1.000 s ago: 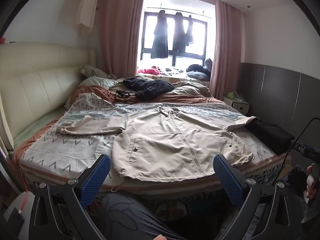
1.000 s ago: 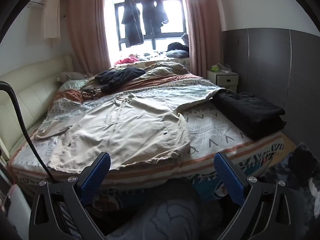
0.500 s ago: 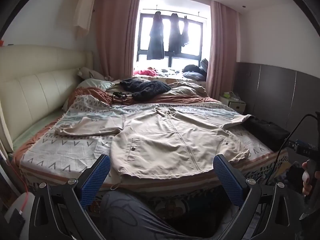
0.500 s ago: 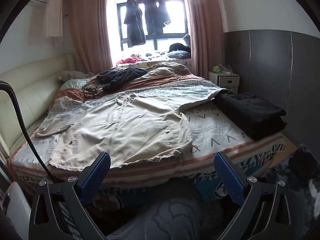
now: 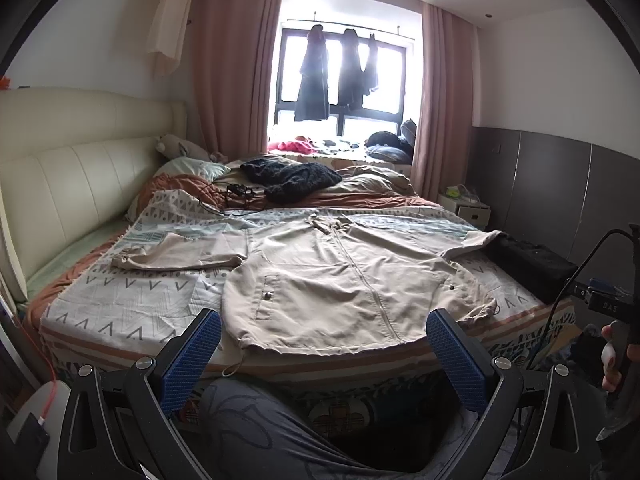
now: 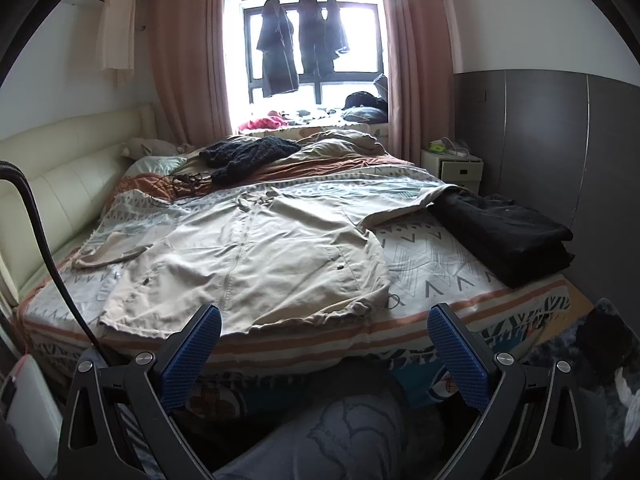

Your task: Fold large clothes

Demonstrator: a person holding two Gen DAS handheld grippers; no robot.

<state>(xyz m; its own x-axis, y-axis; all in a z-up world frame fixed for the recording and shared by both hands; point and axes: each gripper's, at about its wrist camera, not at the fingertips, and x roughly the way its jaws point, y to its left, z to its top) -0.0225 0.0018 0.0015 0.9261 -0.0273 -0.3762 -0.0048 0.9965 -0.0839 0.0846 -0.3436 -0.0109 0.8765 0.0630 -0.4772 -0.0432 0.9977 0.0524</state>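
Daylight from a window hung with dark garments fills the upper centre of both views, with pink curtains on either side. Below it, a wide bed with a patterned grey-and-white cover and a cream padded headboard takes up the middle of each frame. Spread flat across the bed, front side up and zipped, lies a large beige zip-front jacket, its hem toward the near edge of the mattress and its sleeves stretched out to the left and right. At the right edge of the bed, touching one sleeve's end, sits a folded black garment. A dark knitted garment lies crumpled farther back, near the pillows. The left tongs, with blue-padded fingers, are spread wide at the bottom of the left wrist view, holding nothing, short of the hem. The right tongs are likewise spread wide and empty at the bottom of the right wrist view.
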